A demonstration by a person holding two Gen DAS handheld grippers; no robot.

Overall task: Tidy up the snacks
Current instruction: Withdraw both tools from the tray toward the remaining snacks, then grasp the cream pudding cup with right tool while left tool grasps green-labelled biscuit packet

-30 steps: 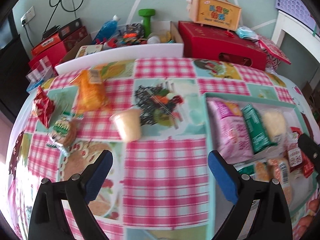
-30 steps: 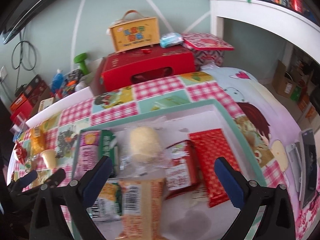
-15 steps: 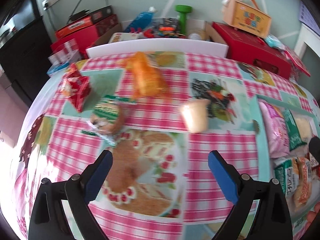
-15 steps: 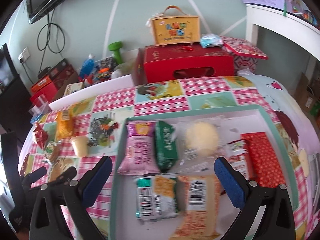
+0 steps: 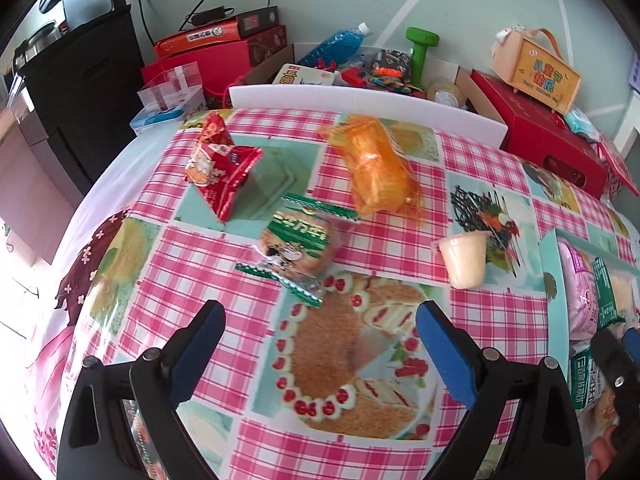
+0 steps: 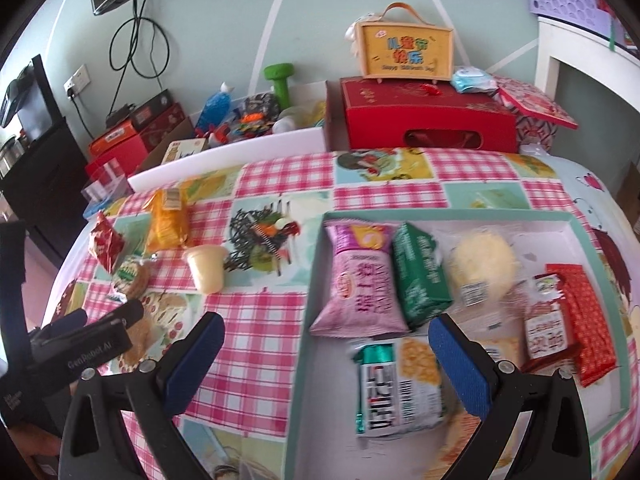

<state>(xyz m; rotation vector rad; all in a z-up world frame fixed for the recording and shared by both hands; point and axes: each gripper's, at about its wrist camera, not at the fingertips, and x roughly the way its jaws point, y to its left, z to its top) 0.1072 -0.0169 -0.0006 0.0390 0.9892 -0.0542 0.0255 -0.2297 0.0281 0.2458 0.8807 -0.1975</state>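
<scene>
**Snacks waiting on the cloth, tray filling up**

Snacks are lying in two camps right now. You are holding the left claw (image 5: 320, 330) spread wide and empty over the checked desk (image 5: 400, 456), pointing straight at the round green-labelled cake packet (image 5: 294, 246). Beyond it the red packet (image 5: 218, 170) is standing propped up, the orange packet (image 5: 376, 166) is lying flat near the far edge, and the pale pudding cup (image 5: 464, 260) is lying tipped off to your right, near the tray rim.

Your right claw (image 6: 326, 344) is hanging open too, gripping nothing, over the near left edge of the teal-rimmed tray (image 6: 440, 213). Inside, the pink packet (image 6: 360, 280), the green packet (image 6: 420, 272) and a clear-wrapped pale bun (image 6: 482, 266) are sitting side by side along the back, with red packets (image 6: 580, 312) at the right and a corn-printed packet (image 6: 400, 384) just under your jaws.

My read: you are lining up the left claw for the next pickup, and the cake packet looks the likeliest target. Keep the jaws wide as you are coming in, and straddle the round body rather than the crimped foil ends, which look flimsy and may slip. The wrapper looks slick, so a gentle squeeze should do; crushing the cake is the risk. In the tray, bare floor is showing at the far right corner and along the front right, so that is where I would be aiming it. Keep the right claw clear of the tray's left edge as you are crossing over.
</scene>
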